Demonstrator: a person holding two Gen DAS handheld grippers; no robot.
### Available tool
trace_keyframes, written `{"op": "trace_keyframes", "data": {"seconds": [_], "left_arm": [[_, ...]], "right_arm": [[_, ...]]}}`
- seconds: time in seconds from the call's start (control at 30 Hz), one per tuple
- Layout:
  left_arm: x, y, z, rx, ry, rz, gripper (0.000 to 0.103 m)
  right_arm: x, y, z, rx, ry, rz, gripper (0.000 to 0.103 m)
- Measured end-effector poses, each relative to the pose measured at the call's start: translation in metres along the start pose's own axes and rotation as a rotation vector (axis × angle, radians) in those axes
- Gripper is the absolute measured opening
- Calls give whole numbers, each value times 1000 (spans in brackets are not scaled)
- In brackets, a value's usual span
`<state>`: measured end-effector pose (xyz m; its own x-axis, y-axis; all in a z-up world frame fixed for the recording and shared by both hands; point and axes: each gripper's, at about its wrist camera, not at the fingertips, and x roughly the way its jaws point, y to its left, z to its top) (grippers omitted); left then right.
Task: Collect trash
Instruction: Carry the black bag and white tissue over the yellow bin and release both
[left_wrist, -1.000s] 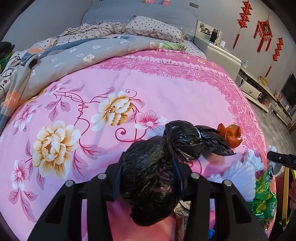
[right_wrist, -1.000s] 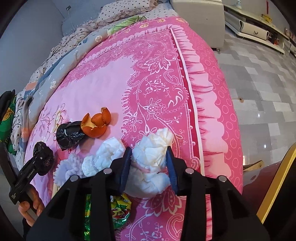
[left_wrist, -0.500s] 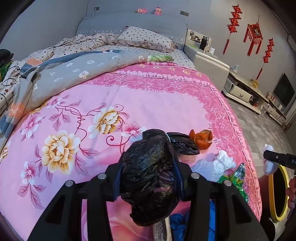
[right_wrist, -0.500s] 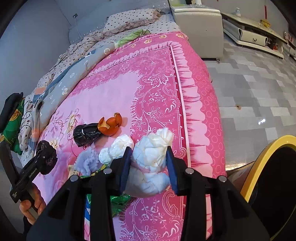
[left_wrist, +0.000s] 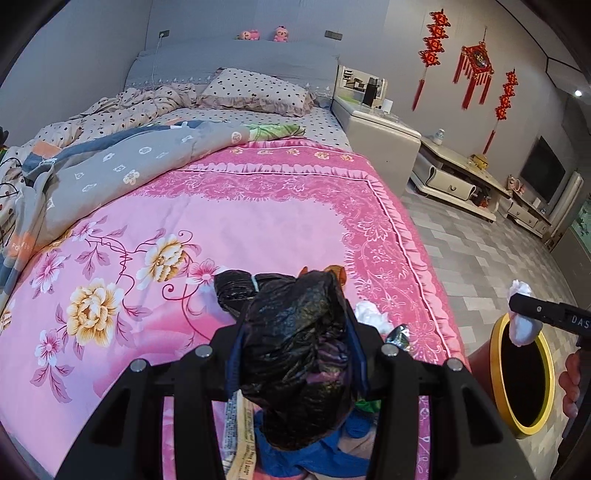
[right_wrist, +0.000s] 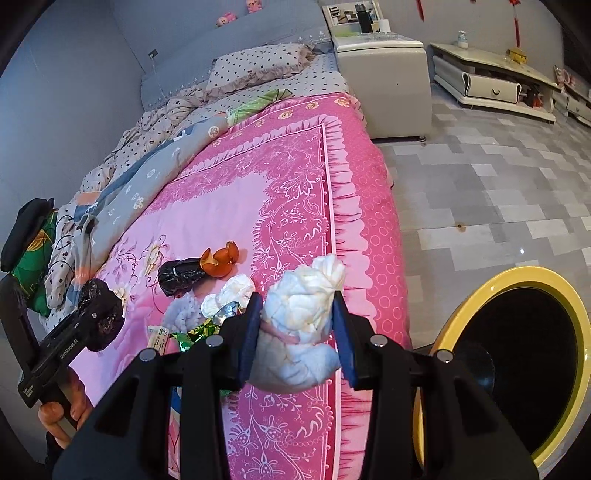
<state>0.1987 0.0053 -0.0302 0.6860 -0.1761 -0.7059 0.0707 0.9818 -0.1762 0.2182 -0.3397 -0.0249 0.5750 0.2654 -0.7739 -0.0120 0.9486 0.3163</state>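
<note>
A black bag (left_wrist: 295, 354) is gripped by the left gripper (left_wrist: 295, 365), white tissue (right_wrist: 299, 332) by the right gripper (right_wrist: 297, 341); the yellow-rimmed bin (right_wrist: 517, 280) on the right may be missed if either is released early.

The left claw (left_wrist: 295, 332) grips a crumpled black bag (left_wrist: 295, 354) above the pink bedspread (left_wrist: 240, 221).

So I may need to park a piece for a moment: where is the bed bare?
Bare: the pink bedspread between the grey quilt and the frilled edge. Crowded: its near corner, with orange peel, a black bag, tissue and wrappers.
</note>
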Motion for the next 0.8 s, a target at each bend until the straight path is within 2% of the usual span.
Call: {"op": "trace_keyframes", "data": {"seconds": [0.33,0.8], "left_arm": [[-3,-72,2,77,9,-91,43],[1,-184,-10,196,52,-229,43]], "right_arm": [[-41,-50,-3,52,-42,-23,36],[-93,-127,-16,130,-100,-98,37]]}}
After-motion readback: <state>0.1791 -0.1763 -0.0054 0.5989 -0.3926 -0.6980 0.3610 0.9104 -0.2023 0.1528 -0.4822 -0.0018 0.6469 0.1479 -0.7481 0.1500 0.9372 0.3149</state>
